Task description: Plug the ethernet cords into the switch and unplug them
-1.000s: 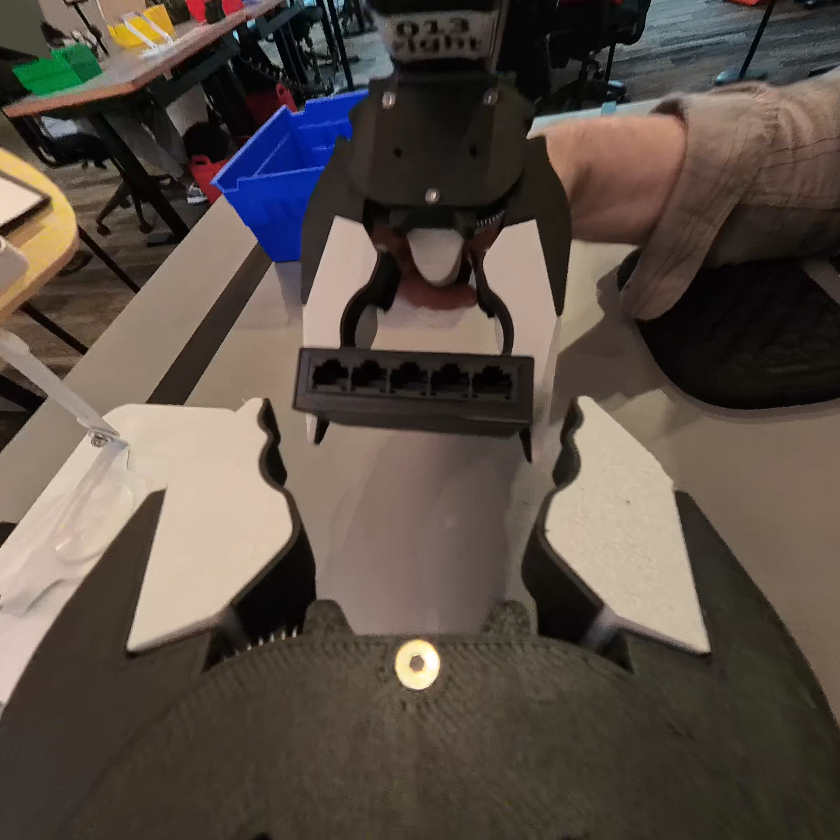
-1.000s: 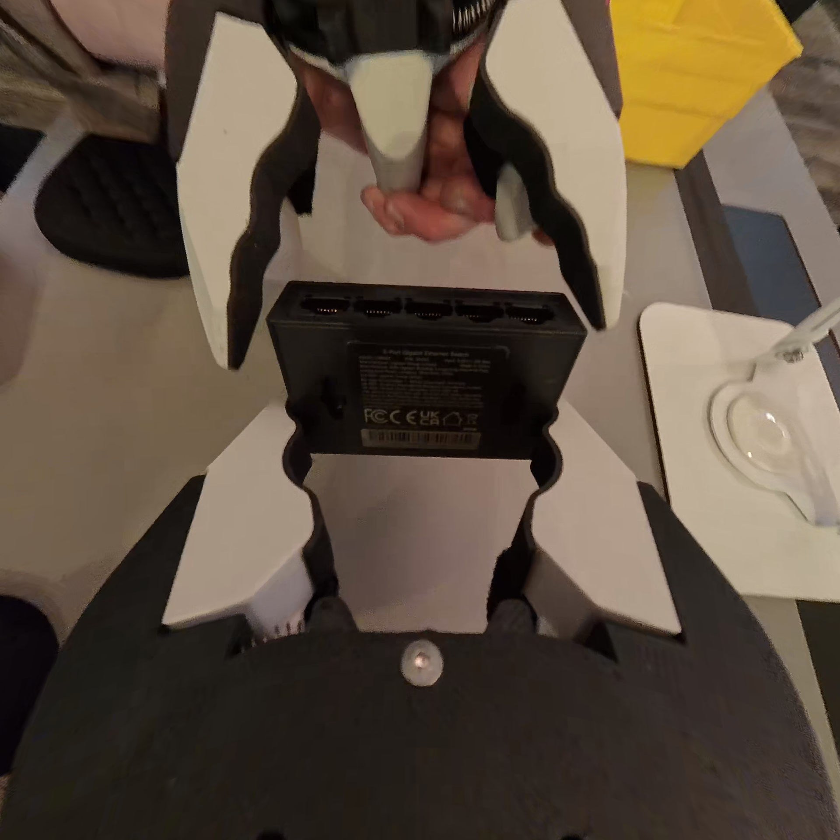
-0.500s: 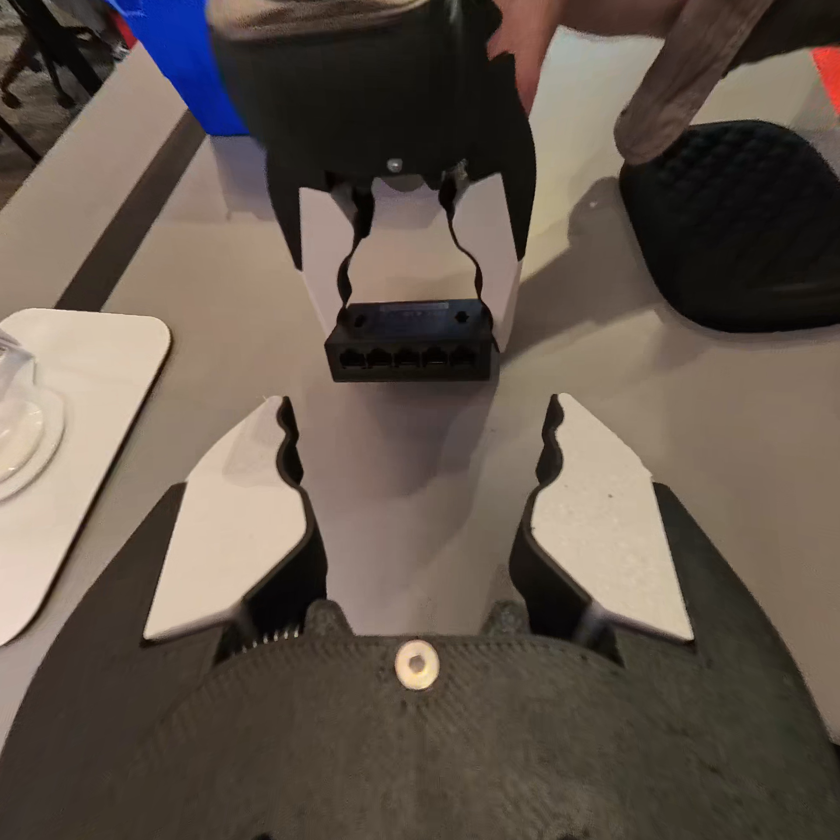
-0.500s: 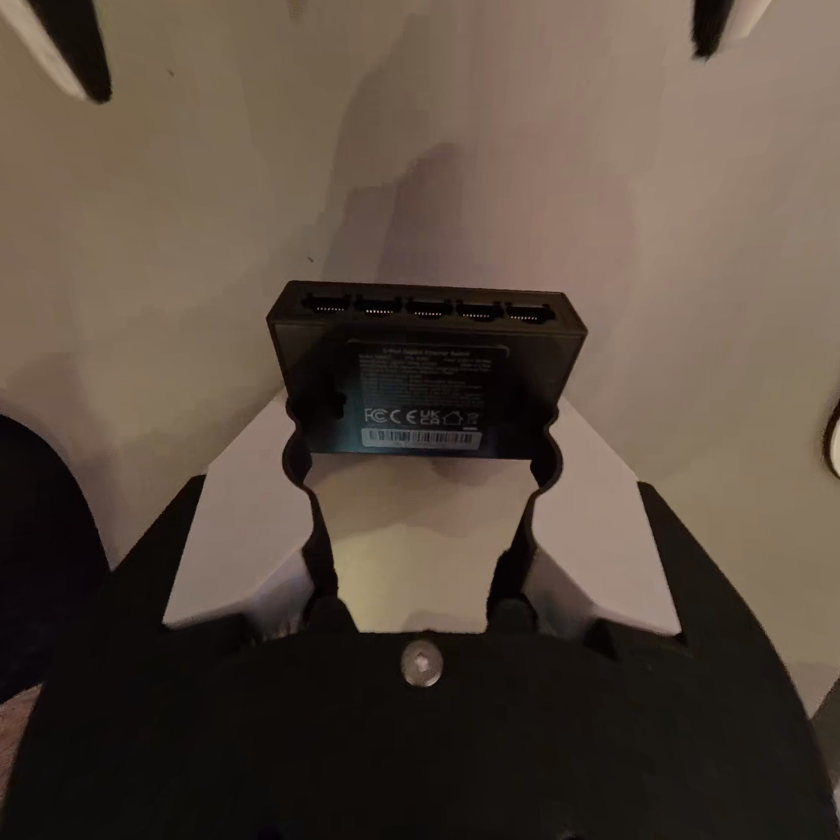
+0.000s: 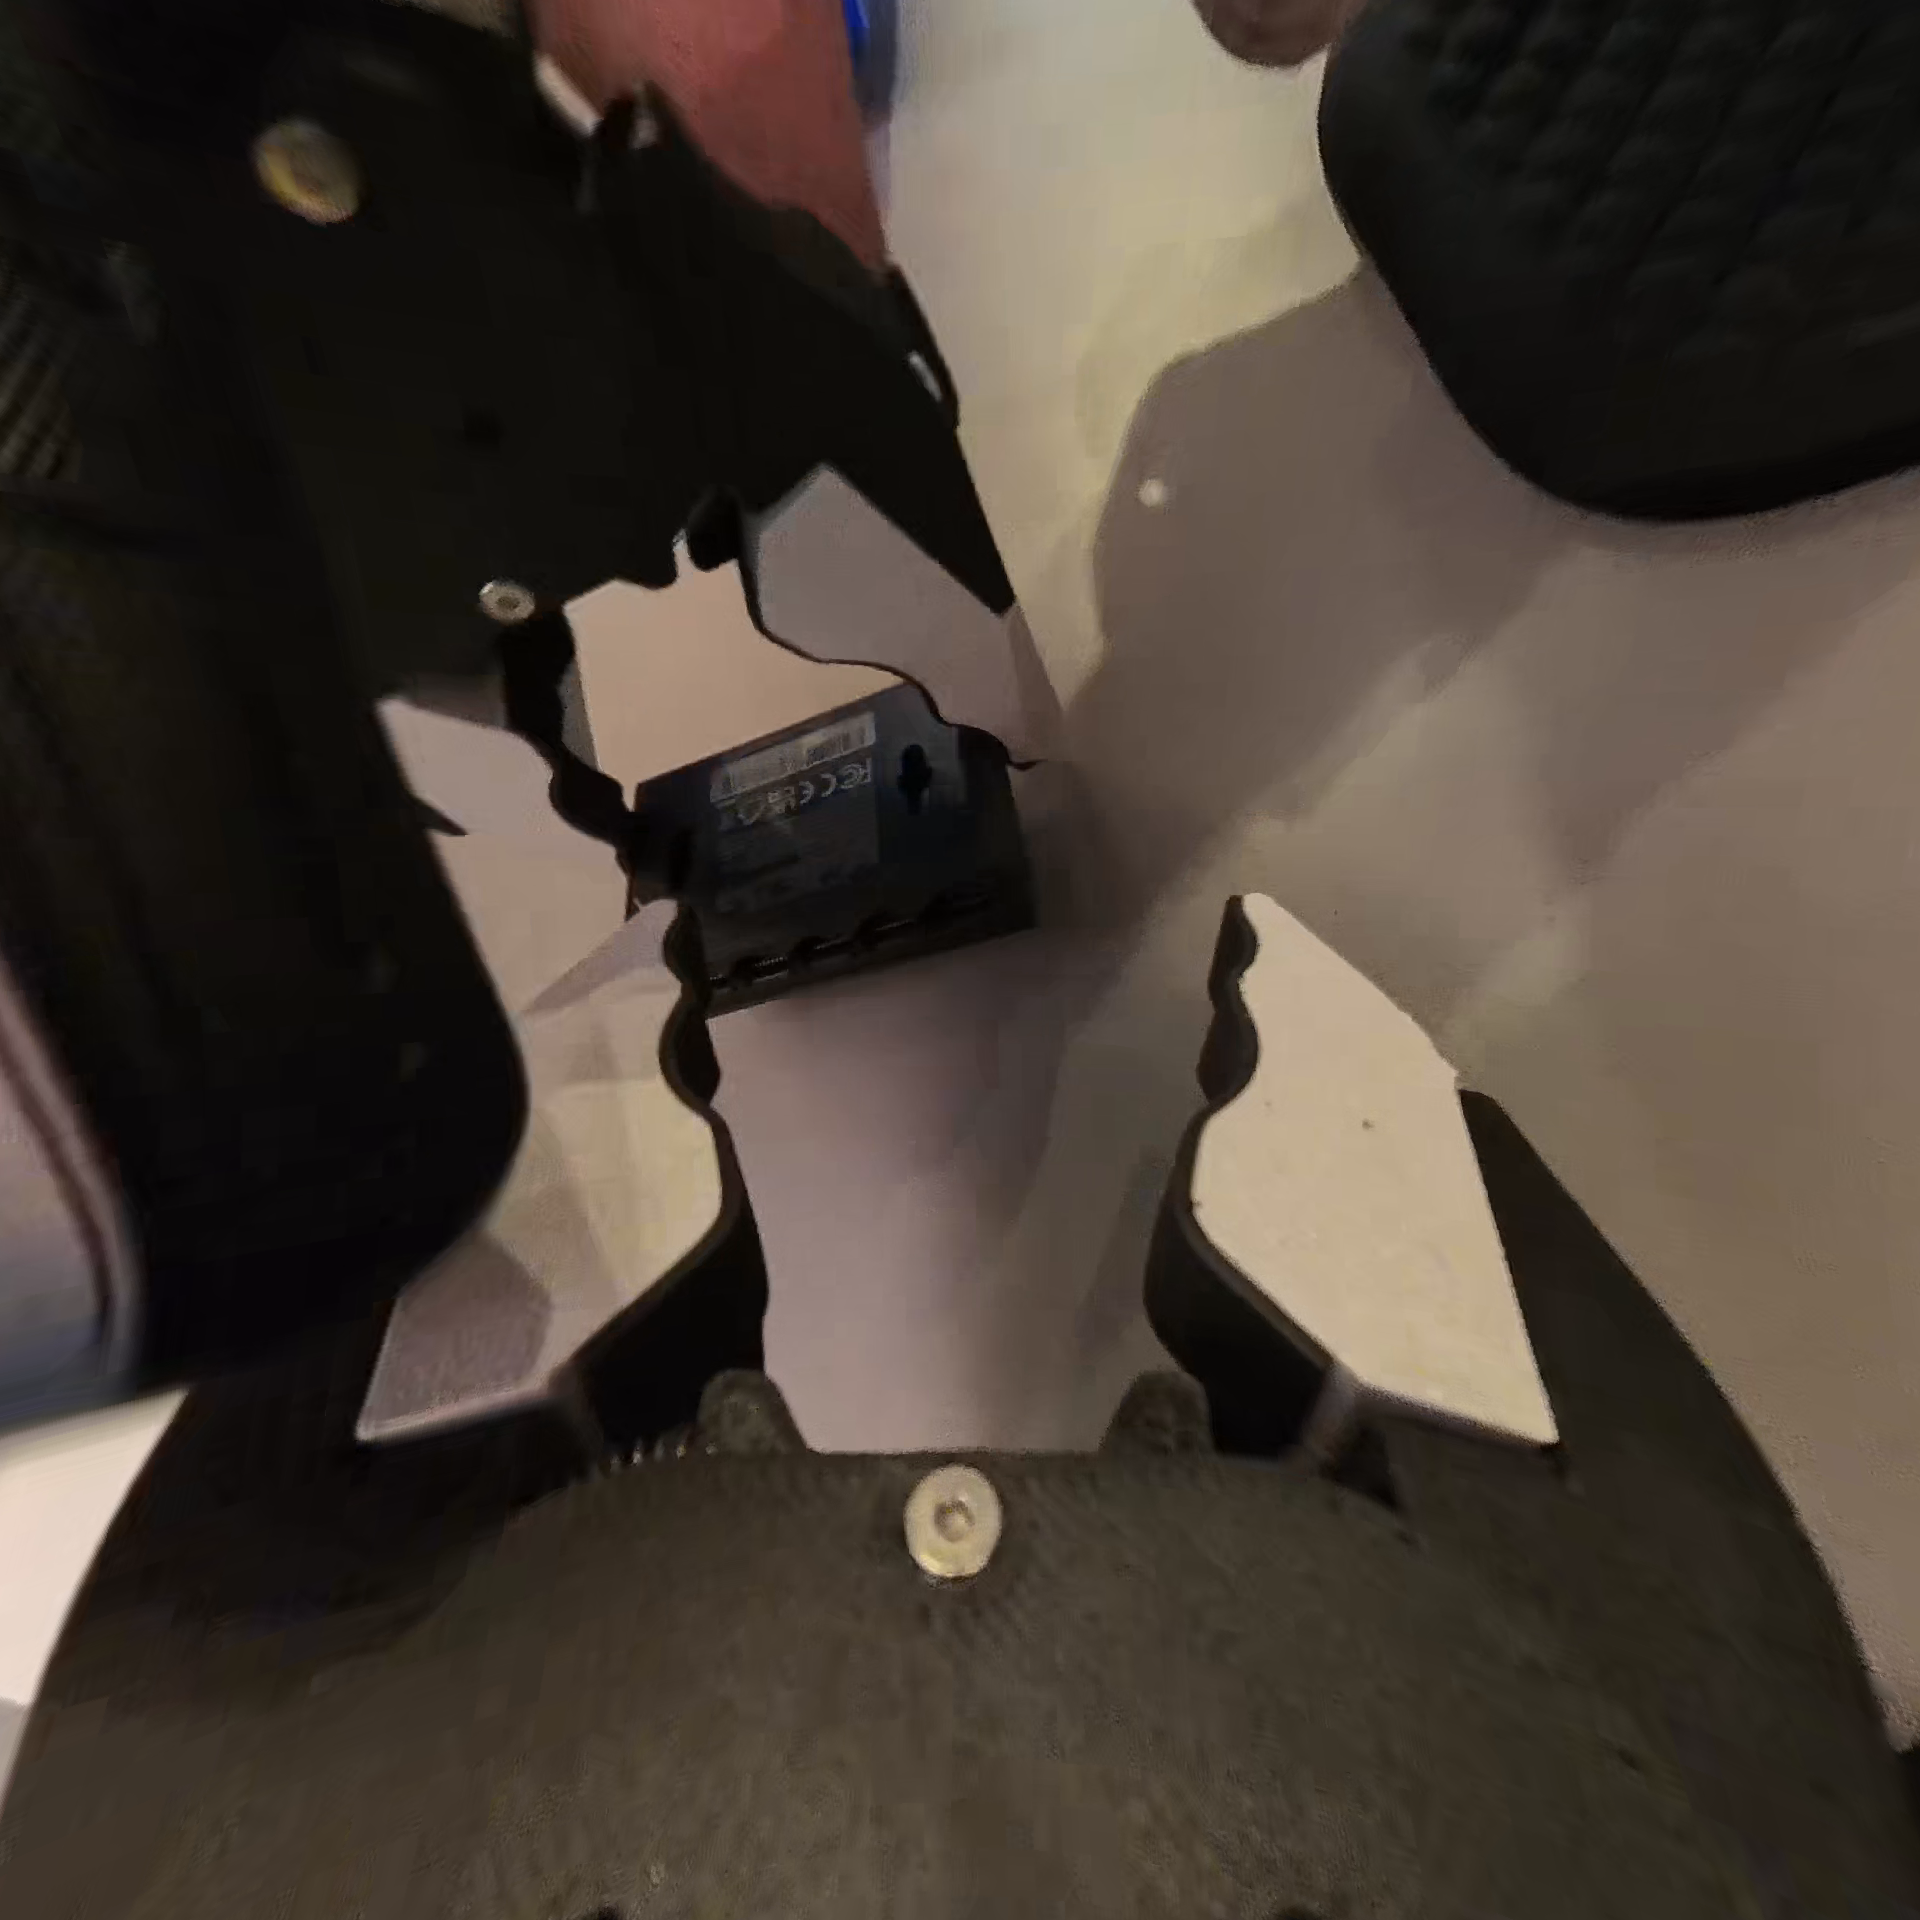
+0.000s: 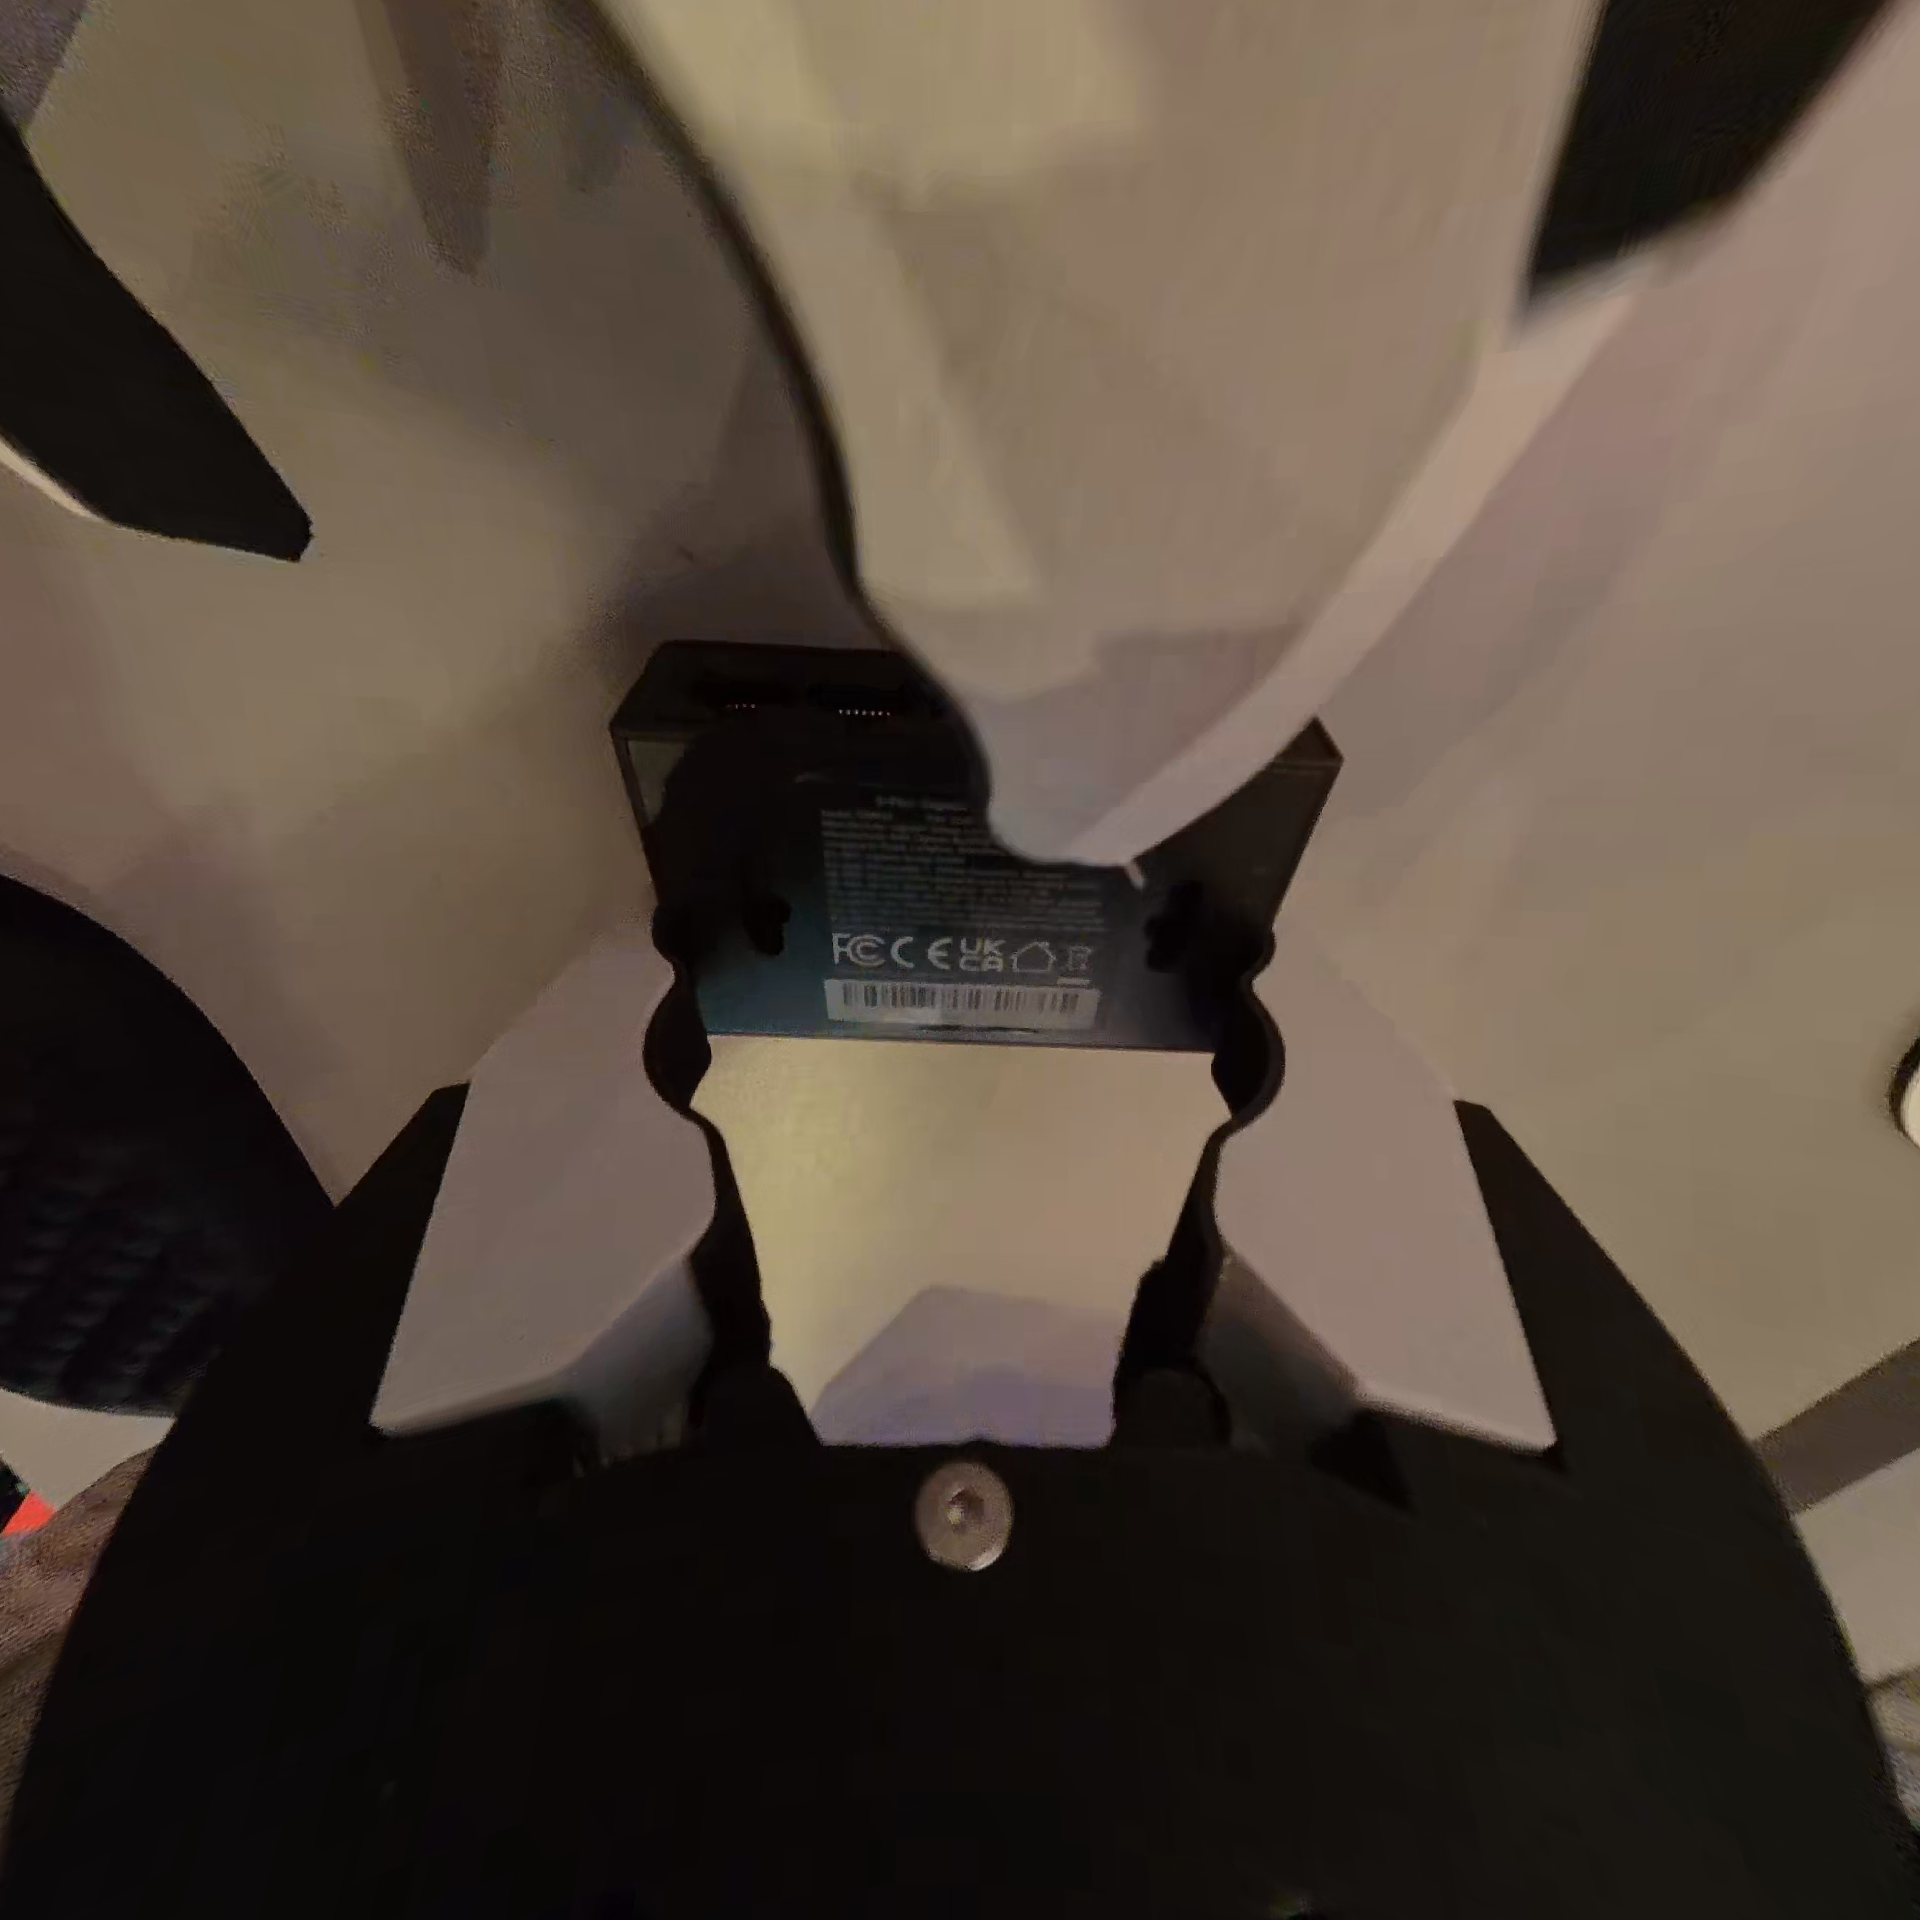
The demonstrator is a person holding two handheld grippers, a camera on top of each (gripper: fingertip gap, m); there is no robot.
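The black ethernet switch (image 6: 966,935) is gripped by its two sides in my right gripper (image 6: 961,935), label side up, ports facing away from that camera. In the left wrist view the switch (image 5: 852,842) hangs tilted just above the table, with the right gripper (image 5: 821,800) reaching in from the upper left. My left gripper (image 5: 961,925) is open and empty, its left fingertip right at the switch's port edge. One of its white fingers (image 6: 1039,468) covers part of the port row in the right wrist view. No ethernet cord is in view.
The pale grey table (image 5: 1558,831) lies under both grippers. A black textured pad (image 5: 1662,208) sits at the upper right, also showing in the right wrist view (image 6: 104,1143). A person's hand (image 5: 727,104) holds the right gripper. The gap from one gripper's tips to the other's is roughly 8 centimetres.
The two grippers have closed in on each other. The right gripper has tipped down over the table with the switch still in it. The left gripper's finger now overlaps the switch's port end.
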